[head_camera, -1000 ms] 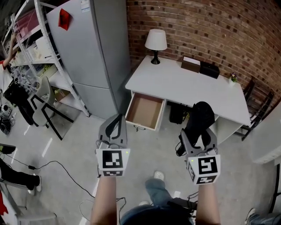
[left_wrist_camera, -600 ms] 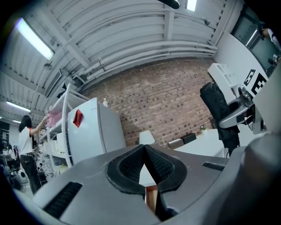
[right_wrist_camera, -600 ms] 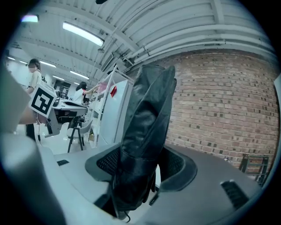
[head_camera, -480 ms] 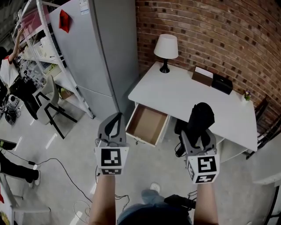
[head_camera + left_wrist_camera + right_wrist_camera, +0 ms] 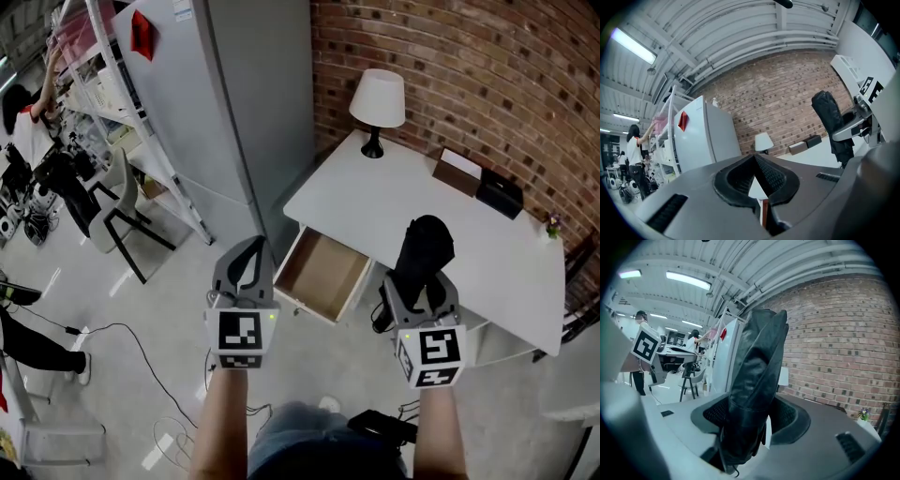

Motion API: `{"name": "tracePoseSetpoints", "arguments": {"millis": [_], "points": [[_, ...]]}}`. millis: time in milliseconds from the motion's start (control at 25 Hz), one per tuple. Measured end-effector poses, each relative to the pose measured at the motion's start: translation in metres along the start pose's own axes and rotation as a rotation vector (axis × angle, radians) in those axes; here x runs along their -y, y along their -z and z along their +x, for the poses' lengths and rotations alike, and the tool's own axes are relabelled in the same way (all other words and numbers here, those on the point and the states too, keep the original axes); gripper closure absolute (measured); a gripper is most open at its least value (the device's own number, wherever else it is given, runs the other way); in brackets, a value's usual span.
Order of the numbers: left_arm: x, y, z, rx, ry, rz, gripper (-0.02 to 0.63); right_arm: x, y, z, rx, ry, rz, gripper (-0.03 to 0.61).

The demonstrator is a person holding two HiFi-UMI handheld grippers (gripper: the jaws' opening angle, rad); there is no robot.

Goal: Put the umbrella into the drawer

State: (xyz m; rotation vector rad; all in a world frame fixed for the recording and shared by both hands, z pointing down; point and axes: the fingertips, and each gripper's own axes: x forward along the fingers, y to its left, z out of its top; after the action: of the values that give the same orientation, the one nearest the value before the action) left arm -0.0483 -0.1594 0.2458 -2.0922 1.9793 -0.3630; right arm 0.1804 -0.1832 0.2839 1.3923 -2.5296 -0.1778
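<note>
A black folded umbrella (image 5: 427, 246) stands upright between the jaws of my right gripper (image 5: 422, 283), which is shut on its lower part. In the right gripper view the umbrella (image 5: 757, 380) fills the middle, with the right gripper (image 5: 752, 420) pads pressed on both its sides. The open wooden drawer (image 5: 323, 275) hangs out of the white desk (image 5: 375, 202), between and just ahead of both grippers. My left gripper (image 5: 249, 246) is shut with nothing in it, to the left of the drawer. In the left gripper view the left gripper (image 5: 754, 161) pads meet, with the umbrella (image 5: 832, 122) at right.
On the desk stand a white lamp (image 5: 378, 101), a brown box (image 5: 459, 171) and a black box (image 5: 499, 195). A grey fridge (image 5: 216, 103) adjoins the desk at left, beyond it shelves (image 5: 94, 84) and a chair (image 5: 117, 202). A cable (image 5: 122, 347) lies on the floor.
Both grippers have moved toward the desk; the desk and drawer now sit closer and further right in the head view. The right gripper's hold on the umbrella and the shut left jaws are unchanged.
</note>
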Motion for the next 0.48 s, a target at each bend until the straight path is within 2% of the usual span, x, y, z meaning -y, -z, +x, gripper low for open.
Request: {"name": "tracePoseSetpoints", "arguments": {"millis": [200, 480], "points": [[0.000, 0.019, 0.017, -0.040, 0.009, 0.005, 0.612, -0.006, 0.015, 0.028, -0.029, -0.034, 0.019, 0.334], [-0.006, 0.055, 0.042, -0.095, 0.041, -0.030, 0.612, -0.024, 0.038, 0.066, -0.094, -0.066, 0.013, 0.334]]}}
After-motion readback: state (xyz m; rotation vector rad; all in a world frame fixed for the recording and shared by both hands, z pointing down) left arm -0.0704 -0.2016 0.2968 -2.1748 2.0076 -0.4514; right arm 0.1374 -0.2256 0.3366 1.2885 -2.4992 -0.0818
